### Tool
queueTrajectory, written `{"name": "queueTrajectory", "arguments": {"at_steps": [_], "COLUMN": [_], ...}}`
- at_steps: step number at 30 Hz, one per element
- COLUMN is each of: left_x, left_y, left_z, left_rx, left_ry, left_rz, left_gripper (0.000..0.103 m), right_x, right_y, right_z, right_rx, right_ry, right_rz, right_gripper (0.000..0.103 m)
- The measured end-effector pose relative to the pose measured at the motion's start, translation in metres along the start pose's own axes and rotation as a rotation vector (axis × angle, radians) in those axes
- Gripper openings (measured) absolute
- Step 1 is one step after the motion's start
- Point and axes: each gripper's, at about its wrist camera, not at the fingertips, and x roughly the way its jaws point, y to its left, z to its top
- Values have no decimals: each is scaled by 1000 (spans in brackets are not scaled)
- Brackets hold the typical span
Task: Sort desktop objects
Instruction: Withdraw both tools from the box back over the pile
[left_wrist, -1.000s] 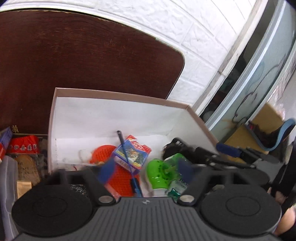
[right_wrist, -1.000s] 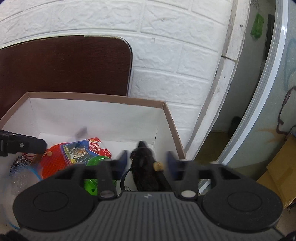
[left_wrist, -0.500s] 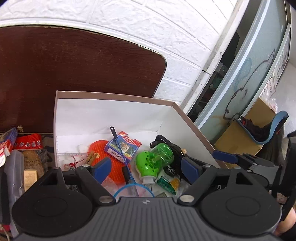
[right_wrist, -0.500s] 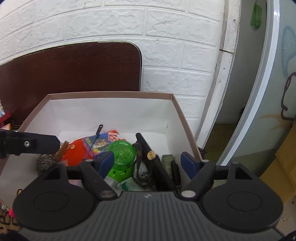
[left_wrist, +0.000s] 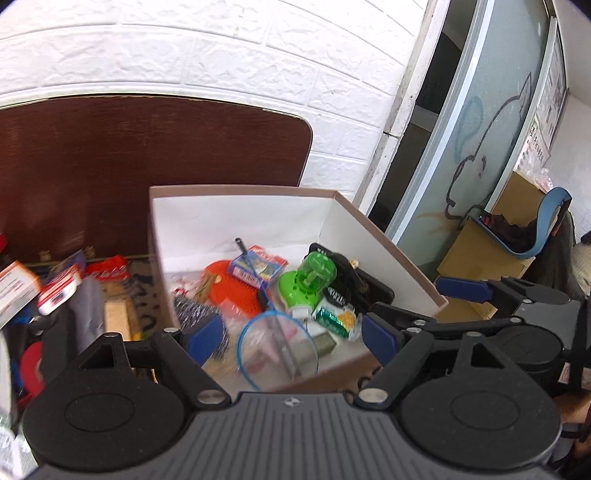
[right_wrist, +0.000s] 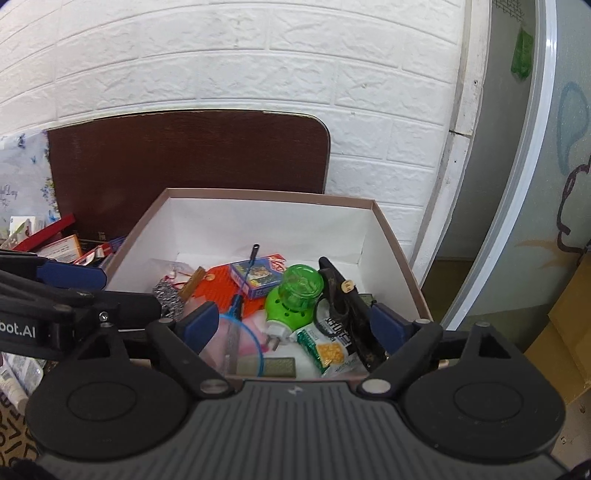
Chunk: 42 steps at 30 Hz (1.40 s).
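Observation:
A white cardboard box (left_wrist: 391, 254) (right_wrist: 388, 240) holds sorted things: a green plug-in device (left_wrist: 306, 282) (right_wrist: 295, 291), an orange mat (left_wrist: 229, 291) (right_wrist: 221, 291), a blue card pack (left_wrist: 255, 266) (right_wrist: 255, 277), a blue-rimmed strainer (left_wrist: 277, 343) (right_wrist: 240, 343), a black tool (right_wrist: 347, 314) and a green packet (left_wrist: 334, 317) (right_wrist: 325, 347). My left gripper (left_wrist: 291, 336) is open and empty above the box's near edge. My right gripper (right_wrist: 291, 325) is open and empty above the box. The left gripper shows at the left in the right wrist view (right_wrist: 70, 291).
Loose boxes and packets (left_wrist: 44, 291) (right_wrist: 62, 247) lie left of the box. A dark brown board (left_wrist: 147, 166) leans on the white brick wall. A glass door (left_wrist: 480, 129) and cardboard cartons (left_wrist: 480, 243) stand to the right.
Both grippers have drawn back and up from the box, so more of its contents and near edge show. Both stay open and empty.

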Motion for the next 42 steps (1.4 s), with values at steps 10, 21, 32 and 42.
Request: {"name": "queueTrajectory", "arguments": {"at_steps": [10, 21, 32, 42], "left_x": [-55, -99, -128, -130], "left_y": [17, 52, 97, 161], "left_z": [-45, -78, -112, -139], "left_rx": [-12, -93, -177, -300], "left_ry": [-14, -14, -13, 23], "left_rz": [74, 138, 222, 287], "left_gripper": [86, 86, 86, 86], "right_x": [-38, -53, -49, -23], "right_y": [50, 104, 156, 212], "right_z": [-29, -46, -70, -113], "right_rx": [2, -28, -55, -134], "right_ry": [14, 37, 55, 103], "right_rz": [49, 124, 203, 306], "right_gripper": [90, 91, 91, 91]}}
